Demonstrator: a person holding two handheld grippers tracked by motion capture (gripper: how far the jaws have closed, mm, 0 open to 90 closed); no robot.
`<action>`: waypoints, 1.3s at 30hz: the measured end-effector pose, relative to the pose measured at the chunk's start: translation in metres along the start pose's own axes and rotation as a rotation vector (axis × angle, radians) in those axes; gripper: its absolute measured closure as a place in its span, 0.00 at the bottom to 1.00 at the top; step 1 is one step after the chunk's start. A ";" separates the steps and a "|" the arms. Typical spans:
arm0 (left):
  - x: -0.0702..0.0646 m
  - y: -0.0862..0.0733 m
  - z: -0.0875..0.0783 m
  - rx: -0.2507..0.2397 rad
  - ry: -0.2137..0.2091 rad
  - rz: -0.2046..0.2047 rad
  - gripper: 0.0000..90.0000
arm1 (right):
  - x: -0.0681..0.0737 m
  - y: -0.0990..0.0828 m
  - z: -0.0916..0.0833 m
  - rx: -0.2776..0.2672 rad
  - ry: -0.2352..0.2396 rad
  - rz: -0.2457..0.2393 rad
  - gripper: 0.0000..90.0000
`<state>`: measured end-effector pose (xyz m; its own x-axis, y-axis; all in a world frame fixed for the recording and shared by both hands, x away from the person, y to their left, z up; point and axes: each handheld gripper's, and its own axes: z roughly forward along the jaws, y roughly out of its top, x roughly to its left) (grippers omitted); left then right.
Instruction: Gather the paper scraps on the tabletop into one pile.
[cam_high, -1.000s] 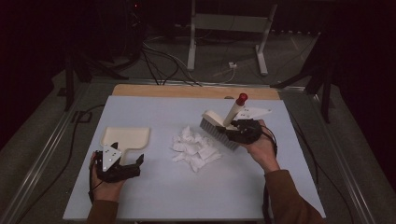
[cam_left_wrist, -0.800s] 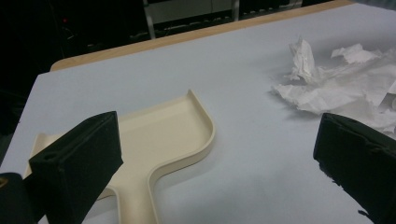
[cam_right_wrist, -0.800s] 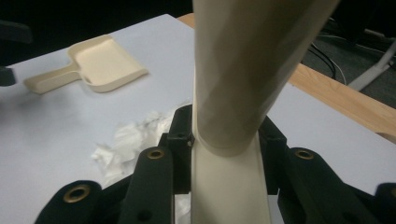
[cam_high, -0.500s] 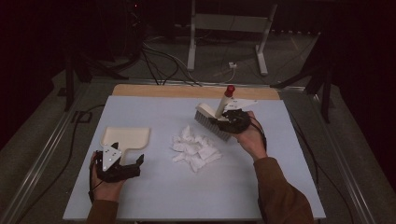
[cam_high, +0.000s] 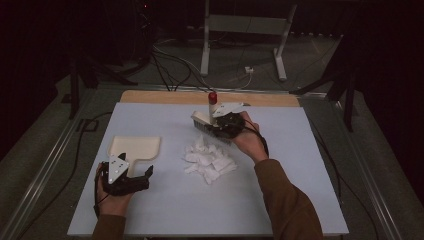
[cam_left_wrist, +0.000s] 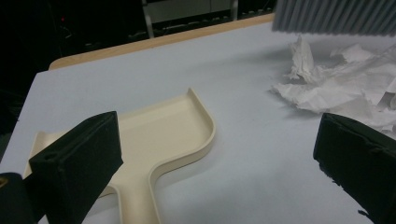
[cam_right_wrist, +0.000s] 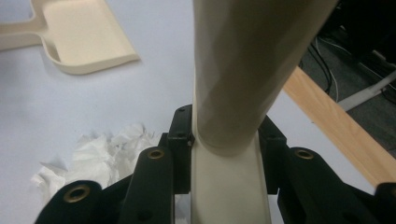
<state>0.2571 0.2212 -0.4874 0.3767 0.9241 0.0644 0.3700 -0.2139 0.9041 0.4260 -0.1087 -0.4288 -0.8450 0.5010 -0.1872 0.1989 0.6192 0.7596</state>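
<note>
Change: since the earlier high view the right tongs (cam_high: 220, 122) have carried the cream plastic hand brush with grey bristles and a red handle tip (cam_high: 204, 120) leftward along the far side of the table; the left tongs (cam_high: 146, 176) have kept their place.
Brush: clenched by its handle in the right tongs, bristles down, just beyond the pile of crumpled white paper scraps (cam_high: 209, 160).
Key relation: the paper lies on the near side of the bristles; the brush head's long axis runs roughly across the table.
Pan: the flat cream plastic dustpan (cam_high: 135, 148) lies left of the paper, handle toward the left tongs, which hang released over it.
Nearer hand: left.
Room: open pale blue table (cam_high: 300, 165) all round; wooden strip (cam_high: 160, 96) at the far edge.
</note>
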 end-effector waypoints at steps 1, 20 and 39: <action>0.000 0.000 0.000 0.000 0.001 -0.001 0.02 | 0.000 0.000 0.003 0.000 0.014 -0.003 0.74; 0.001 0.000 -0.001 -0.001 0.005 -0.007 0.02 | 0.008 -0.017 0.000 0.104 0.165 -0.079 0.74; 0.000 0.000 0.000 0.000 0.002 -0.004 0.02 | 0.000 -0.023 -0.022 0.010 0.181 0.004 0.74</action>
<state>0.2572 0.2213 -0.4875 0.3738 0.9255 0.0611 0.3720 -0.2099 0.9042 0.4109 -0.1361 -0.4326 -0.9195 0.3870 -0.0683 0.2067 0.6241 0.7535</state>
